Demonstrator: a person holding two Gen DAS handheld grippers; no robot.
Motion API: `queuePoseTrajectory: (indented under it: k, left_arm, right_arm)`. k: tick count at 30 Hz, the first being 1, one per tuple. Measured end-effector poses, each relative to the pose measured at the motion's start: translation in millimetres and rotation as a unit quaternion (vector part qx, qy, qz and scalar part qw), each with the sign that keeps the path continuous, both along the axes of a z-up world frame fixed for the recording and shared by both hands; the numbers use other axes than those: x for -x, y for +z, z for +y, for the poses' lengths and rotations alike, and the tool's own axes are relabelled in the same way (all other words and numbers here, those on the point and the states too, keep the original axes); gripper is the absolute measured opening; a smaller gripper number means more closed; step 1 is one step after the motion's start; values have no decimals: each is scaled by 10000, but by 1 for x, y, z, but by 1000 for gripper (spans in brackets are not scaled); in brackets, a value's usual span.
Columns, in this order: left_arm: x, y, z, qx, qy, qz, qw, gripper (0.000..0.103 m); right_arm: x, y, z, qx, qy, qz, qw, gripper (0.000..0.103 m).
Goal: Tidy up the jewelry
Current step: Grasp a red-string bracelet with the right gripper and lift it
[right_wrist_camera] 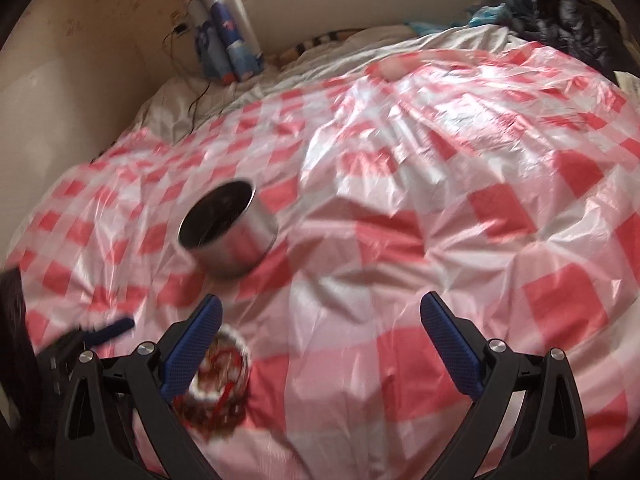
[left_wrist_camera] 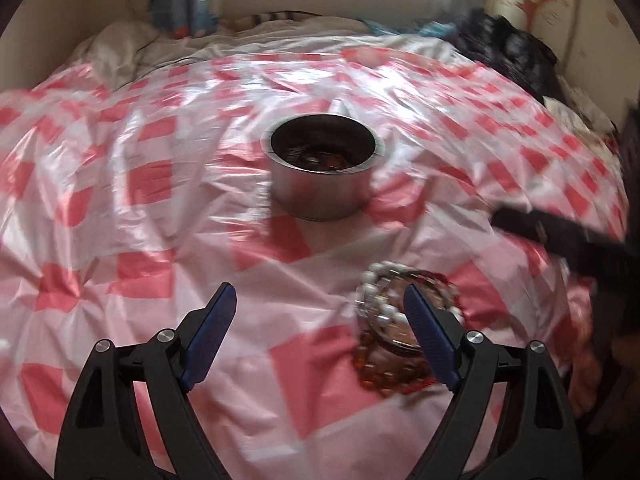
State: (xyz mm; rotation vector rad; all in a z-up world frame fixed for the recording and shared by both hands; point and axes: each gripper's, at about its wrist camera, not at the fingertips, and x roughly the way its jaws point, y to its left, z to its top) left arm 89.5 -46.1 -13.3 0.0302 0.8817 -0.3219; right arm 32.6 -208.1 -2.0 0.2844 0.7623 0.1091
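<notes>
A round metal tin (left_wrist_camera: 323, 168) stands open on the red-and-white checked plastic sheet (left_wrist_camera: 160, 200) with some jewelry inside it. A pile of bracelets (left_wrist_camera: 392, 328), white beads, amber beads and red strands, lies in front of the tin. My left gripper (left_wrist_camera: 320, 300) is open and empty above the sheet, its right finger over the pile. My right gripper (right_wrist_camera: 320, 308) is open and empty, with the pile (right_wrist_camera: 220, 380) under its left finger and the tin (right_wrist_camera: 228, 228) ahead to the left. The left gripper's blue fingertip (right_wrist_camera: 116, 326) shows at the right wrist view's lower left.
The sheet covers a bed with white bedding (left_wrist_camera: 132, 48) behind it. Dark clothes (left_wrist_camera: 508, 52) are heaped at the far right. Blue rolls (right_wrist_camera: 228, 40) lean in the wall corner under a window. The right gripper's dark finger (left_wrist_camera: 560, 236) crosses the left wrist view's right side.
</notes>
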Motion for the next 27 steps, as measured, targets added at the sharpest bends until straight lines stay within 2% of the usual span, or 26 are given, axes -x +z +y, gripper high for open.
queuePoseTrajectory:
  k: [2,3,4,5,7,11,13,16,19,23,27]
  left_arm:
    - [-7,1,21,291,447,99,9985,82]
    - [-10,1,35,501,703,173,9961,82]
    - [-13,0,44,652,866,229,9938,82]
    - [-14,-1,52,784,987,281,9916,82]
    - [-16,-2,60,965,1098,357,9886,82]
    - [-15,-2,56,826,1008,325,9909,82]
    - [-14,-1,50,736,938,278,9925,82]
    - [-13,0,44,633,865,236,9940,83]
    - [-14,-1,41,611,818,260,9944,83]
    - [-14,-1,38,595,774,273,9949,83]
    - [-14,-2,37,589,775,285,9948,83]
  right_arm:
    - [6,-1,18,248,353,-48,9991,90]
    - [9,-1,32,500,582,-67,9970,79]
    - [11,-2,41,678,706,-58,9952,75]
    - [12,-5,50,828,816,-42,9932,71]
    - [12,-12,57,827,901,64,9925,59]
    - [15,-18,55,598,918,167,9938,46]
    - [17,-20,53,421,953,186,9944,25]
    - [18,-17,54,335,1009,122,9943,9]
    - [18,-15,49,92,1000,99,9949,4]
    - [18,-12,32,-476,886,44,9949,2]
    - [18,-8,18,-813,735,-23,9940,1]
